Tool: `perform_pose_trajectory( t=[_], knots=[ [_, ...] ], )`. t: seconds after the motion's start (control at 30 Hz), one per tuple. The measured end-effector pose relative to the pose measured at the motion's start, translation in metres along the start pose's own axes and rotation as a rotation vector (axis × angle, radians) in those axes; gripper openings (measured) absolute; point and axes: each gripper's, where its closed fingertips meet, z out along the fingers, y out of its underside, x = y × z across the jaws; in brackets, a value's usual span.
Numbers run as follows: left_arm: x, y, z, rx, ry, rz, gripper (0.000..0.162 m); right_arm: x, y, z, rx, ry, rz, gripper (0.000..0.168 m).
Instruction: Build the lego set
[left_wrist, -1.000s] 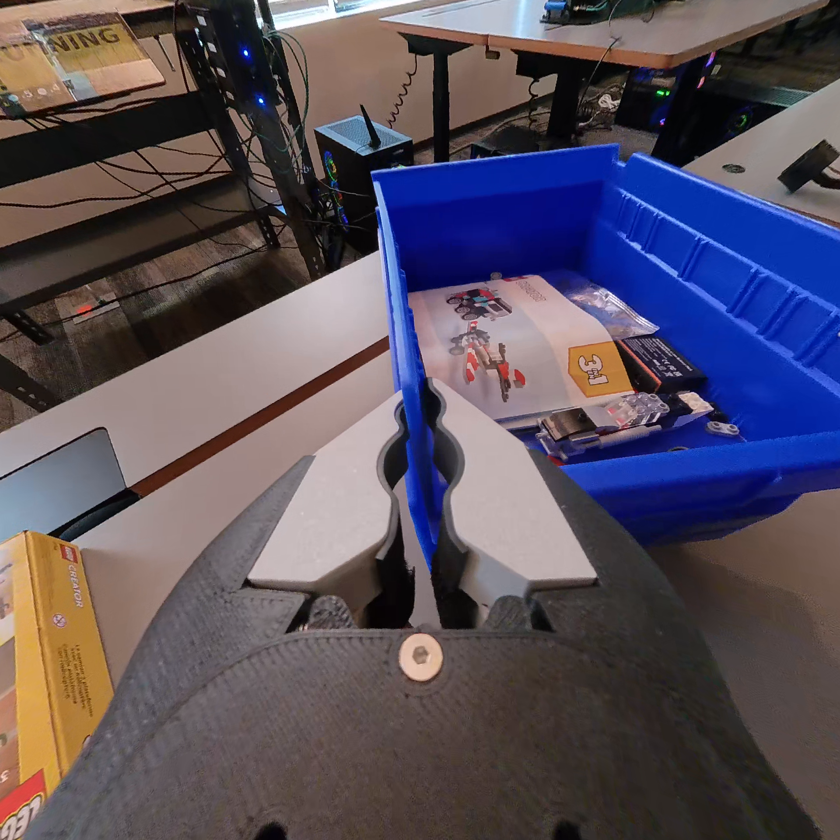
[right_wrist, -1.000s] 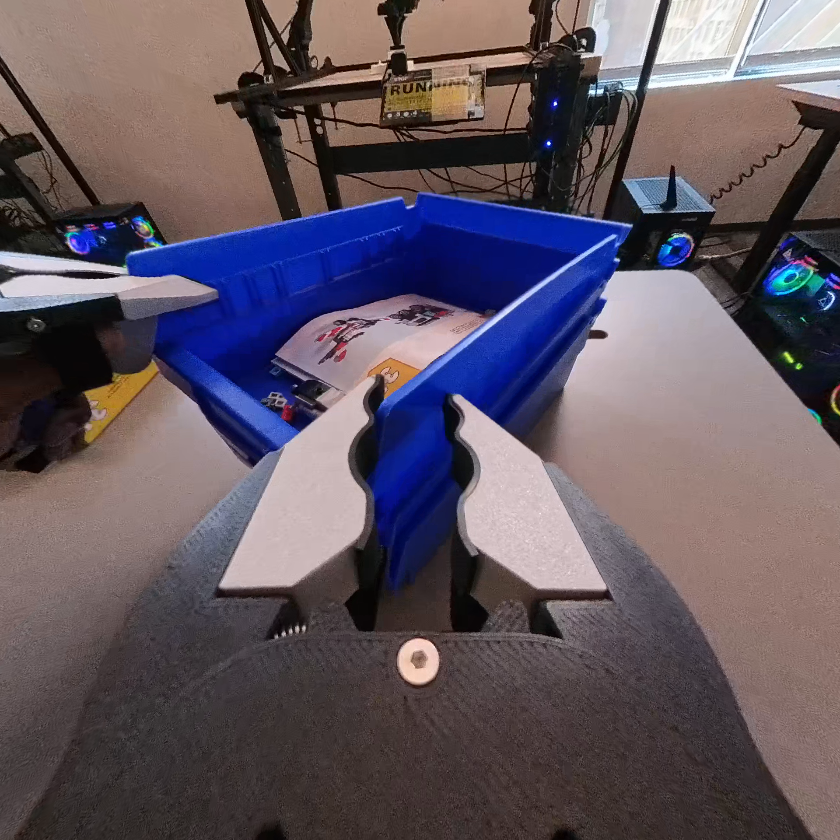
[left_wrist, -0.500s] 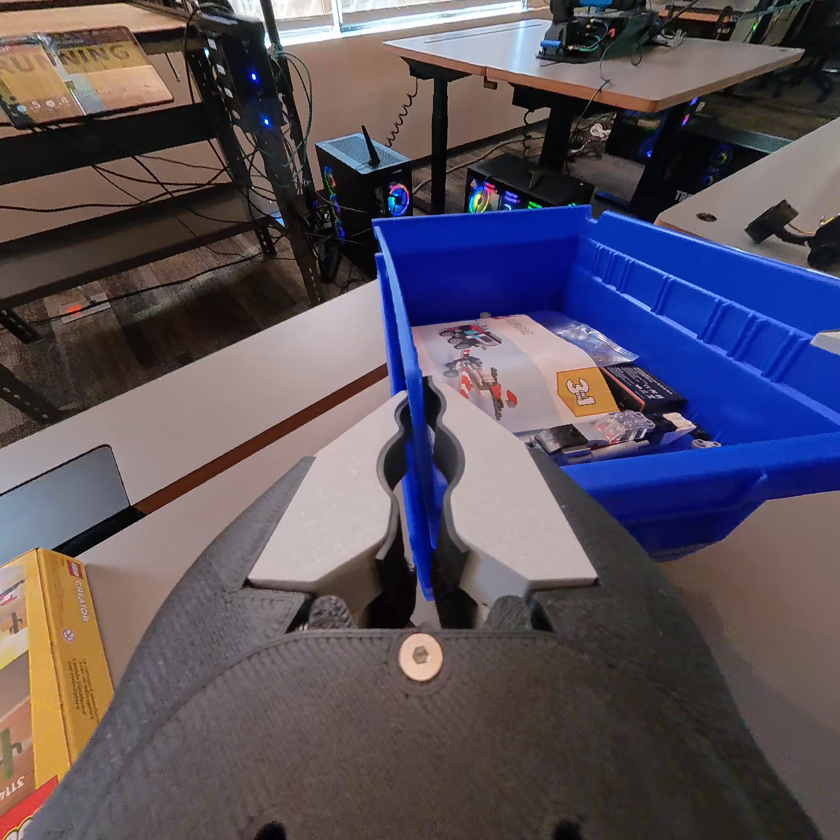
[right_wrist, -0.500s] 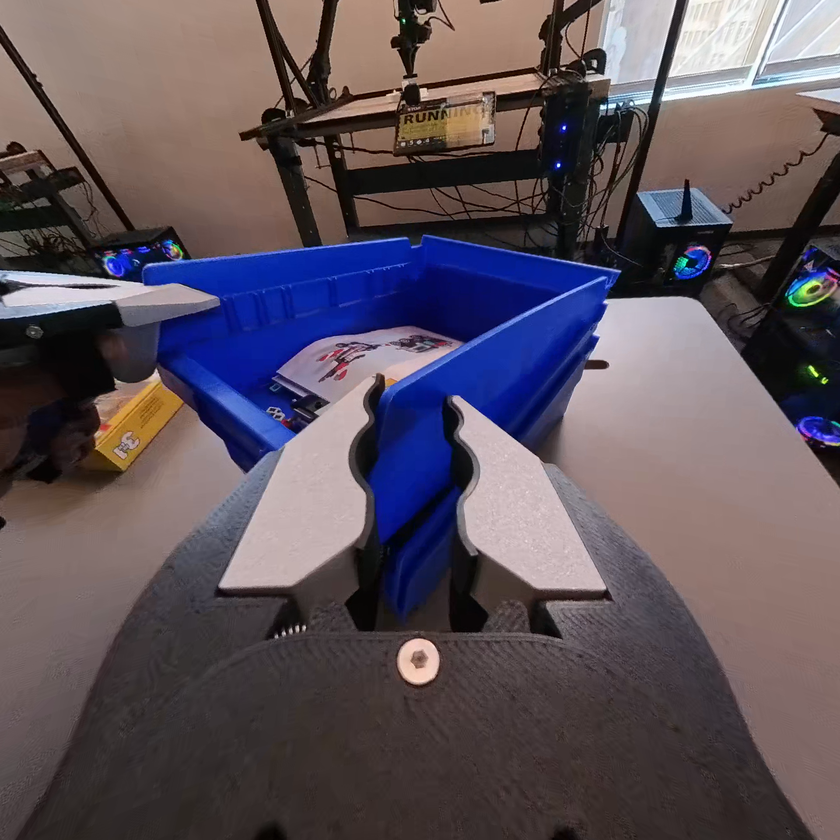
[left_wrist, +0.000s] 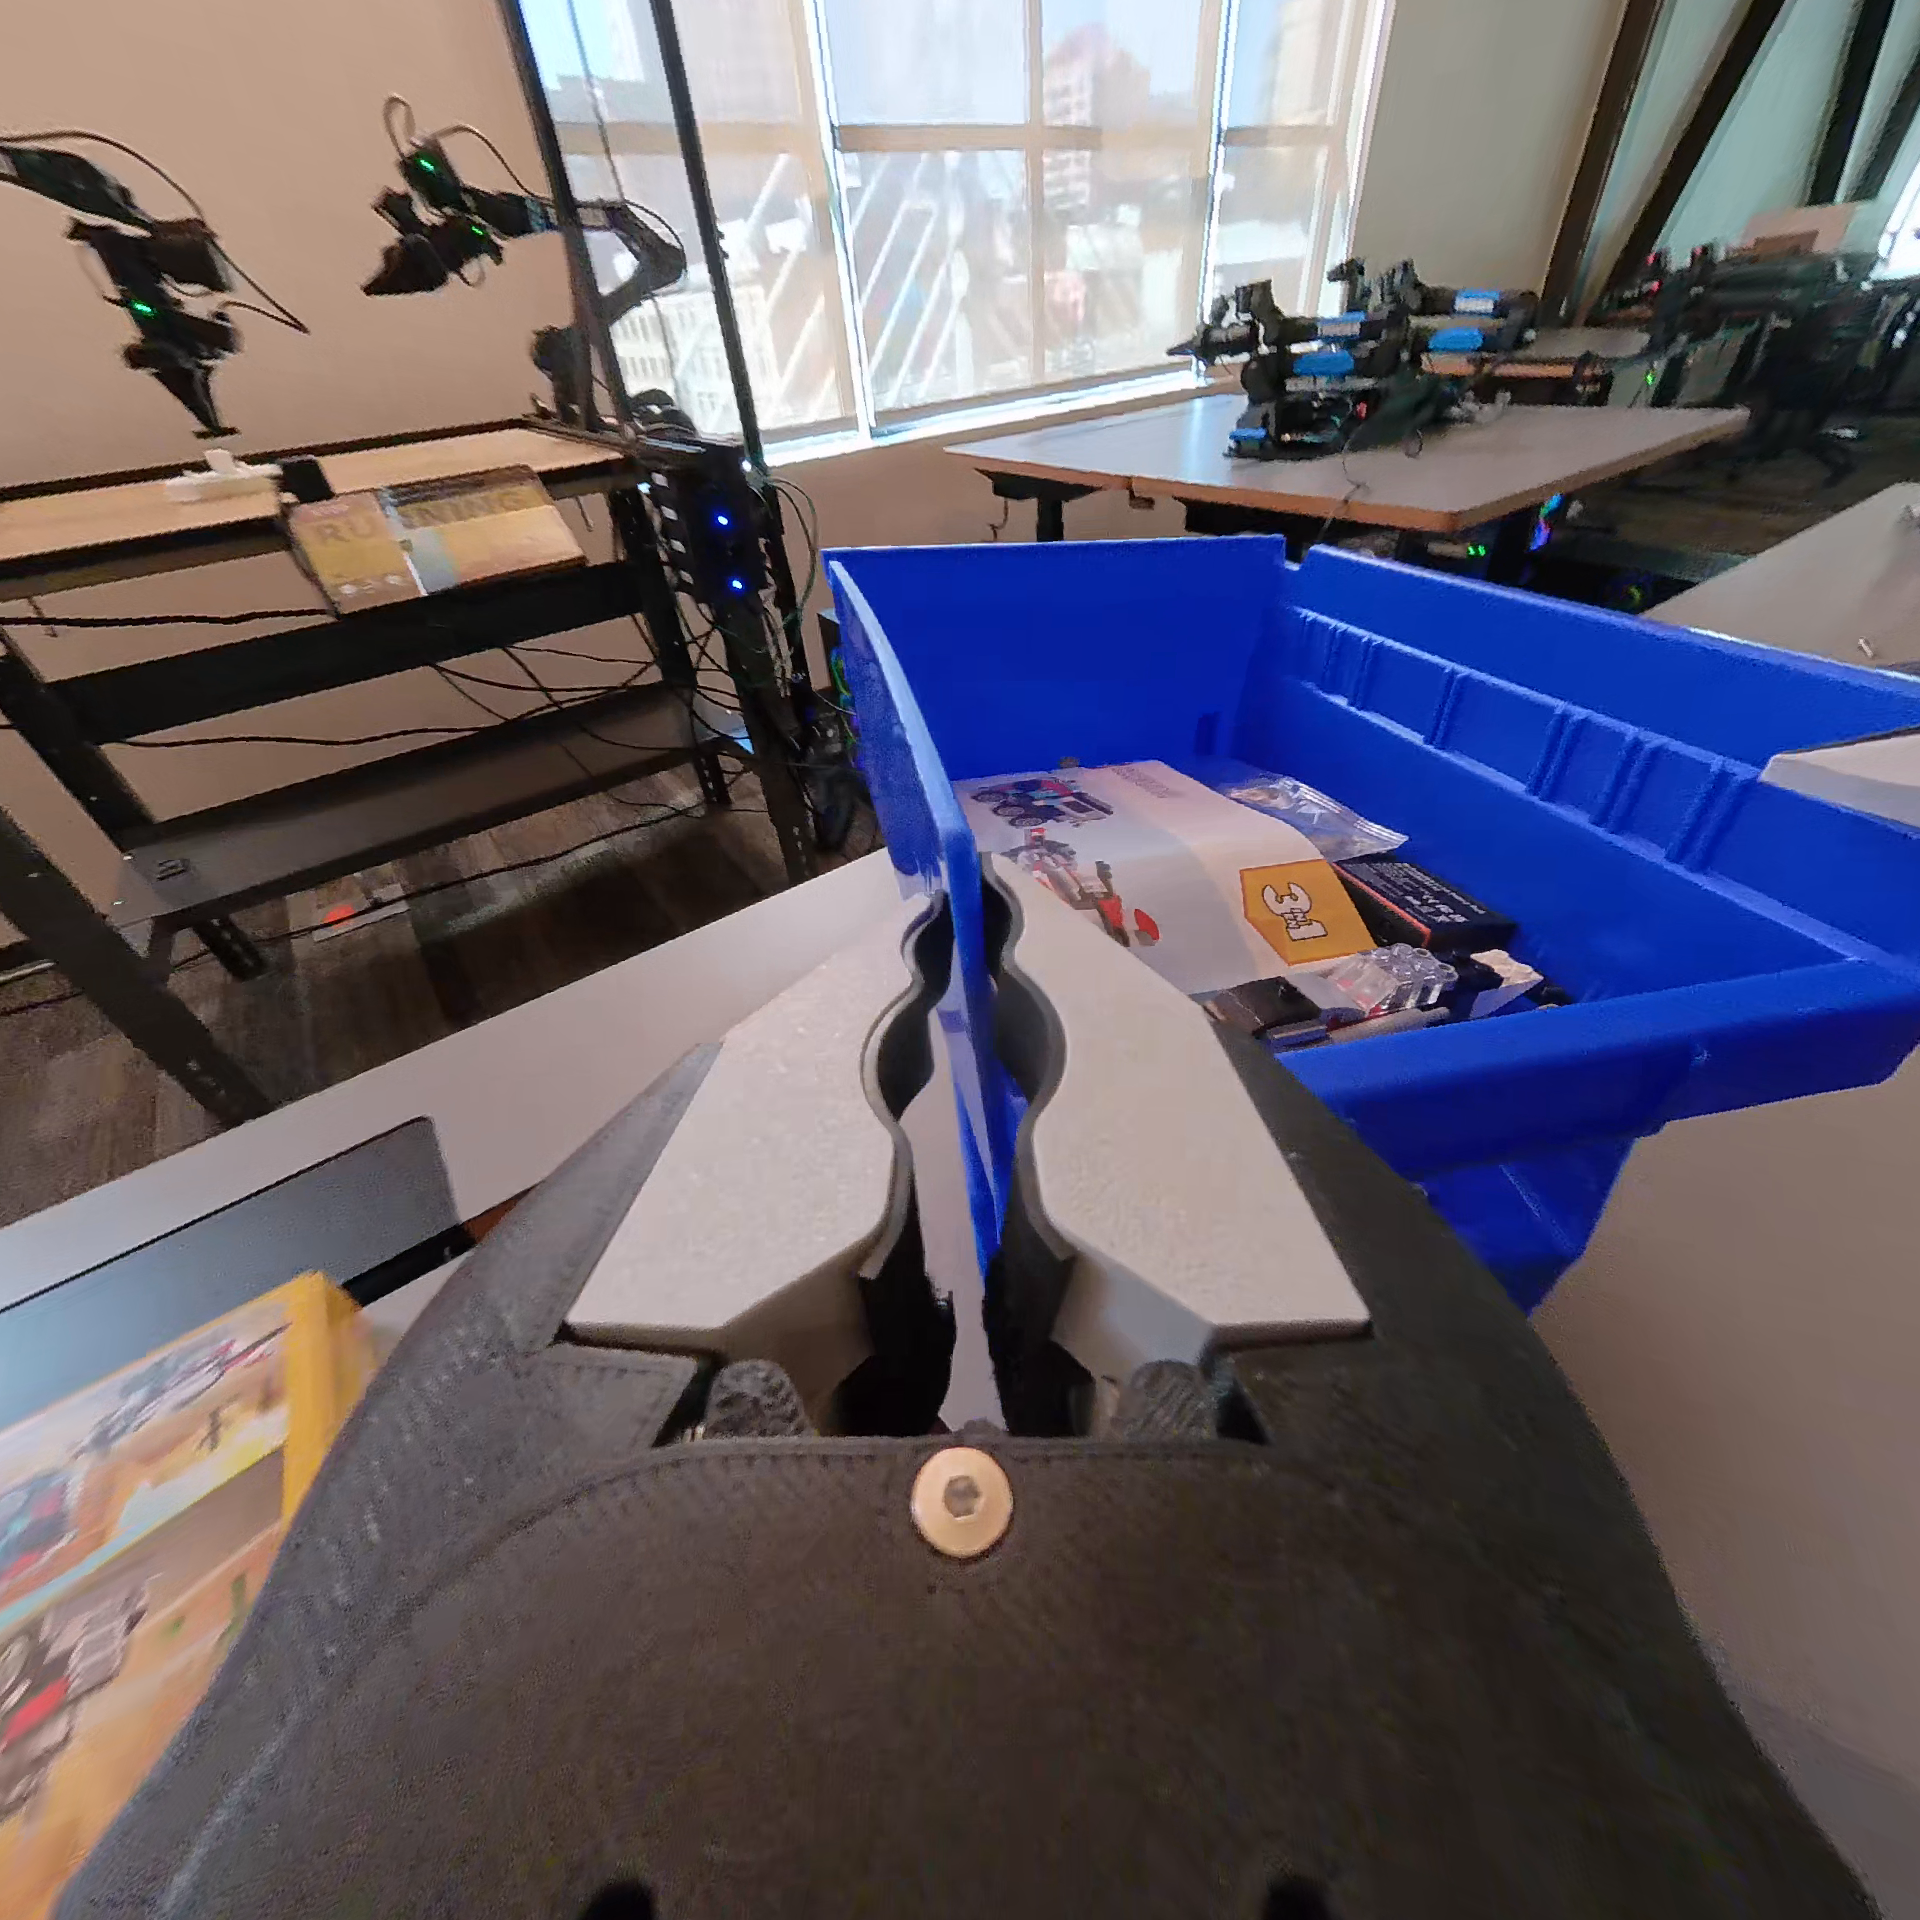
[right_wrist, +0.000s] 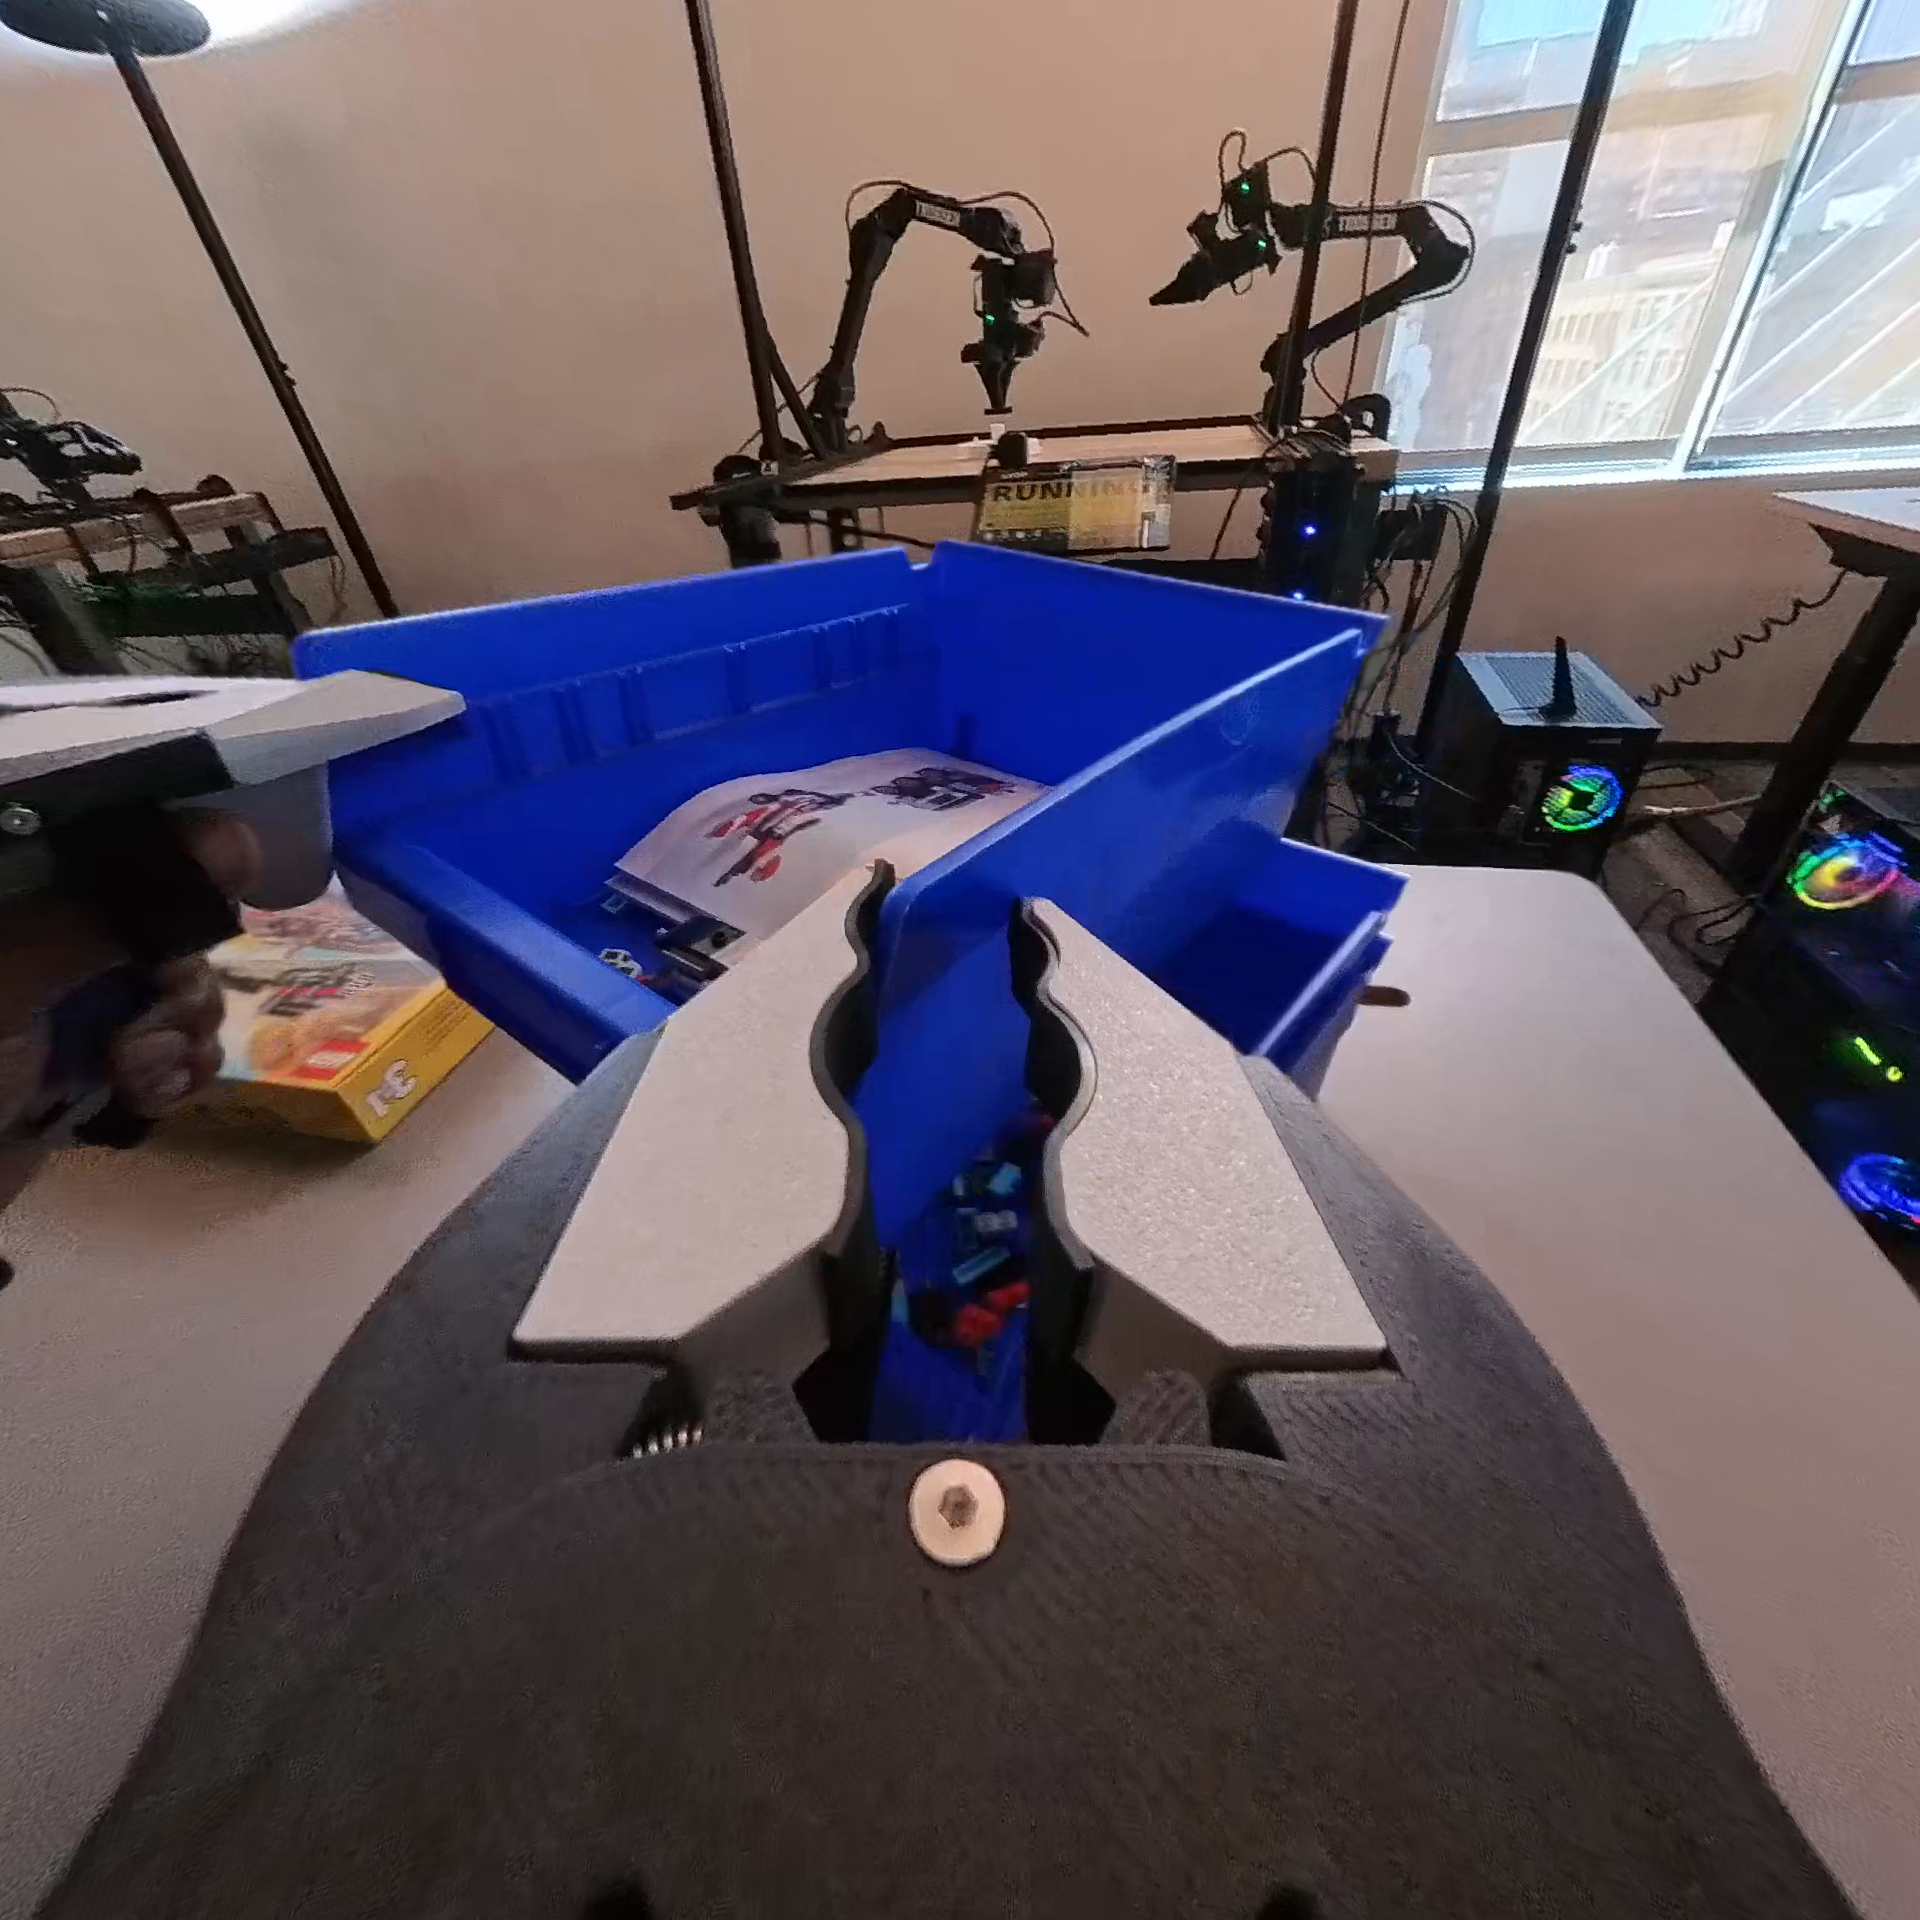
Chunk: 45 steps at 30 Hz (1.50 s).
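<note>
- Your left gripper (left_wrist: 961, 935) has its fingers closed on one side wall of the blue bin (left_wrist: 1558, 727), and your right gripper (right_wrist: 940, 914) pinches the opposite wall, so the load is shared evenly.
- Beyond your left fingers, inside the bin, lie the booklet (left_wrist: 1132, 862), a clear bag (left_wrist: 1309, 805) and loose bricks (left_wrist: 1382, 982).
- Between your right fingers a second bin (right_wrist: 1278, 956) shows below, with small bricks in it; you seem to be lifting the top one off.
- The yellow box (right_wrist: 343, 1029) rests on the counter (right_wrist: 1558, 1195), left of your right fingers.

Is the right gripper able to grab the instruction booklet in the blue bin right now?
Probably not: the right gripper is shut on the blue bin wall, as is the left gripper. The booklet lies uncovered inside, so it must release first.
</note>
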Motion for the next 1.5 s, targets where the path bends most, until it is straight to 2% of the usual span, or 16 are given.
perform_pose_trajectory(
  t=[0.2,0.4,0.5,0.6,0.73,0.9,1.17,1.5],
  knots=[
    [-0.029,0.015,-0.111,0.047,-0.114,-0.029,0.005,-0.085,0.009,-0.026,0.030,-0.171,-0.008,0.023],
    [-0.058,0.072,-0.219,0.022,-0.279,-0.033,0.004,-0.182,0.059,-0.051,0.003,-0.378,-0.015,0.026],
    [-0.064,0.086,-0.251,0.042,-0.328,-0.075,0.005,-0.208,0.068,-0.058,0.006,-0.406,-0.055,0.024],
    [-0.070,0.106,-0.264,0.008,-0.353,-0.129,0.005,-0.223,0.089,-0.057,-0.060,-0.438,-0.061,0.024],
    [-0.069,0.138,-0.259,-0.037,-0.336,-0.155,0.003,-0.223,0.125,-0.055,-0.150,-0.424,-0.079,0.024],
    [-0.070,0.158,-0.237,-0.060,-0.310,-0.136,0.003,-0.210,0.156,-0.052,-0.217,-0.385,-0.091,0.024],
    [-0.070,0.178,-0.193,-0.069,-0.242,-0.128,0.005,-0.184,0.160,-0.032,-0.240,-0.320,-0.112,0.023],
    [-0.051,0.190,-0.097,-0.142,-0.085,-0.088,0.007,-0.105,0.173,0.002,-0.311,-0.187,-0.061,0.019]
  ],
)
